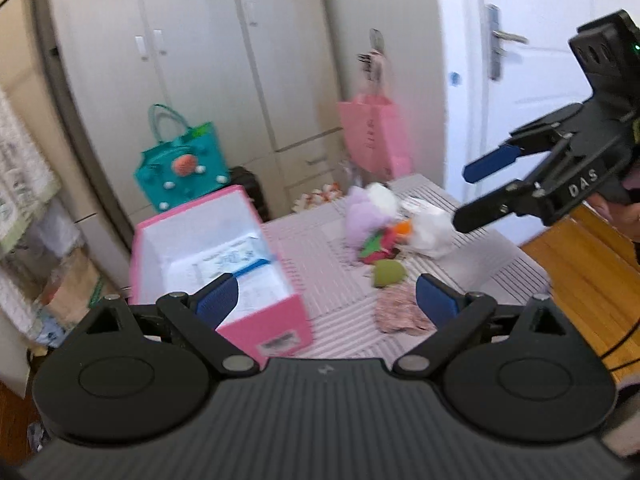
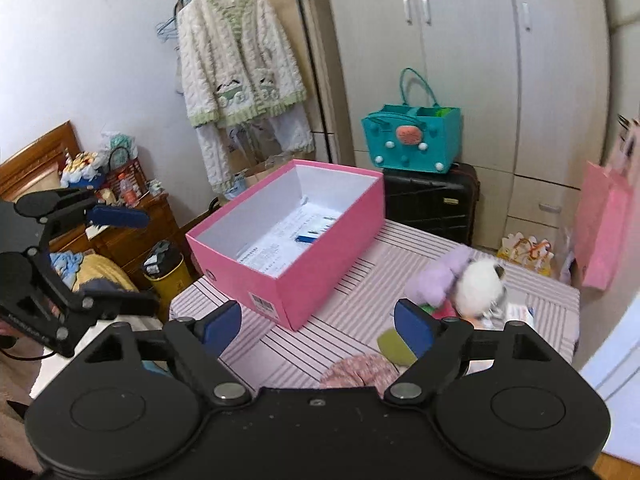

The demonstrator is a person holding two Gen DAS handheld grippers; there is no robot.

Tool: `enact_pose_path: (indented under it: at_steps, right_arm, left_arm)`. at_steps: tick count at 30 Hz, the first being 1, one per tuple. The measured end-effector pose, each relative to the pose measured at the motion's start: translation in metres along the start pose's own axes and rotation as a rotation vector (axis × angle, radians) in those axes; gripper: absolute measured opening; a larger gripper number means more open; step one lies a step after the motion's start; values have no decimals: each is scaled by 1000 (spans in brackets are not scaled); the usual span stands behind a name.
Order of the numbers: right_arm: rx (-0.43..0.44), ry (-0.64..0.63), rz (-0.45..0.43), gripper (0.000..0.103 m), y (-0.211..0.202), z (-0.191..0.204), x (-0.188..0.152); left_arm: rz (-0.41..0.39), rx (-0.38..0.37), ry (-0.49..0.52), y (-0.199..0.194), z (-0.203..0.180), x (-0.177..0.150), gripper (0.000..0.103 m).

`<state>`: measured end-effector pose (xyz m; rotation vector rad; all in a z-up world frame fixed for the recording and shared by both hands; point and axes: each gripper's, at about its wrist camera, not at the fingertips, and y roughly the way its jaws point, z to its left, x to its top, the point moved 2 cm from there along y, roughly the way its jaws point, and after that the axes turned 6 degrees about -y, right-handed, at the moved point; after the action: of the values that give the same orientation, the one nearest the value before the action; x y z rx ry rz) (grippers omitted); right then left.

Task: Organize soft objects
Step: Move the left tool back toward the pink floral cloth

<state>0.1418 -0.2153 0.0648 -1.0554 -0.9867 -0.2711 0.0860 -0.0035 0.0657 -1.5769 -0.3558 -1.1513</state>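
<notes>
An open pink box (image 1: 224, 240) (image 2: 292, 240) with papers inside stands on a striped table (image 1: 332, 280) (image 2: 360, 292). To its right lies a pile of soft toys: a lilac plush (image 1: 362, 216) (image 2: 440, 276), a white plush (image 1: 384, 196) (image 2: 478, 286), a red and green one (image 1: 378, 246), a green pad (image 1: 389, 273) (image 2: 394, 346) and a pink knitted piece (image 1: 400, 312) (image 2: 356, 370). My left gripper (image 1: 328, 300) (image 2: 120, 256) is open and empty above the near table edge. My right gripper (image 2: 318, 328) (image 1: 466, 196) is open and empty, above the pile.
A teal bag (image 1: 180, 168) (image 2: 412, 136) sits on a black suitcase (image 2: 432, 200) behind the table. A pink paper bag (image 1: 376, 136) (image 2: 604, 232) hangs on the wardrobe. A door (image 1: 540, 80) is at the right. A bedside cabinet (image 2: 128, 224) and a yellow bin (image 2: 168, 272) stand left.
</notes>
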Motion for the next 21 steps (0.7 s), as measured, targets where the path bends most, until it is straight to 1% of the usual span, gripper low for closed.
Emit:
enact_pose_path:
  at_steps: [4,7,10,12,14,17,19,21]
  right_arm:
    - [-28,42,-24,88,-12,-11,-22]
    - [-50,61,-26,90,-14,-18,-39]
    - [-72,62,-19,90,-10,-26,-57]
    - [-71,68,-13,90,-4,-31,-68]
    - [-58,88,0,90,4,-37,-78]
    - [-55,110,15,90,16,-49,-91]
    - [-68,111,-19,90,20,-55,-99]
    - [-97,104,-80,91,20,-62,-105]
  left_arm:
    - [55,-49,43,21,-20,-7,97]
    - [108,-88,40,39,-32,-14,97]
    - [158,-134,18,62,-36,-22,97]
    - [177,-154,-29,76,-34,-27,97]
    - [169,-171,-79,86,-30,-34,96]
    - [152,-182,-116,99,-27,-46,96]
    - [142,-190,-128,108,-26,-51,96]
    - [144,-216,-158,119,-27,-56,96]
